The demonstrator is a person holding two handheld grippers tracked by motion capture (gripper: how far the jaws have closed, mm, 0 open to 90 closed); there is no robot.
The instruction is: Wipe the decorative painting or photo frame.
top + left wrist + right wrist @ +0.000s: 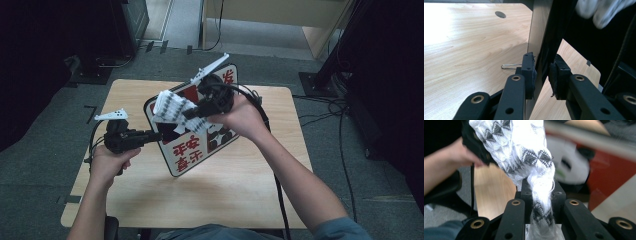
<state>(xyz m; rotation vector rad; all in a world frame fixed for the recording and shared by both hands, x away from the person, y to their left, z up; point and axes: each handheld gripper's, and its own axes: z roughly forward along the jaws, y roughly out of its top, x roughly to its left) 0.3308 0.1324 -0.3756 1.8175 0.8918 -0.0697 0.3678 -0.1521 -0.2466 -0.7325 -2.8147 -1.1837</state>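
Holding the bag (192, 127) steady by its edge is your left gripper's (156, 136) job: its jaws are nearly closed on the thin upright wall of the bag, one pad on each side, as the left gripper view shows. Keep that pinch firm and level so the bag stays standing over the middle of the table (235, 185), toward its far edge.

Your right gripper (192, 114) has its jaws shut tight on a bunched end of the white cloth with the black pattern (172, 107), which hangs in the air over the bag's top left corner. Lift it straight and slowly so the loose folds clear the bag's rim without dragging the bag along, and don't let the cloth swing across the left gripper.

Red characters are printed upside down from your side near the bag's bottom edge, and more red writing sits at its top right corner; I can't read them reliably at this sharpness.
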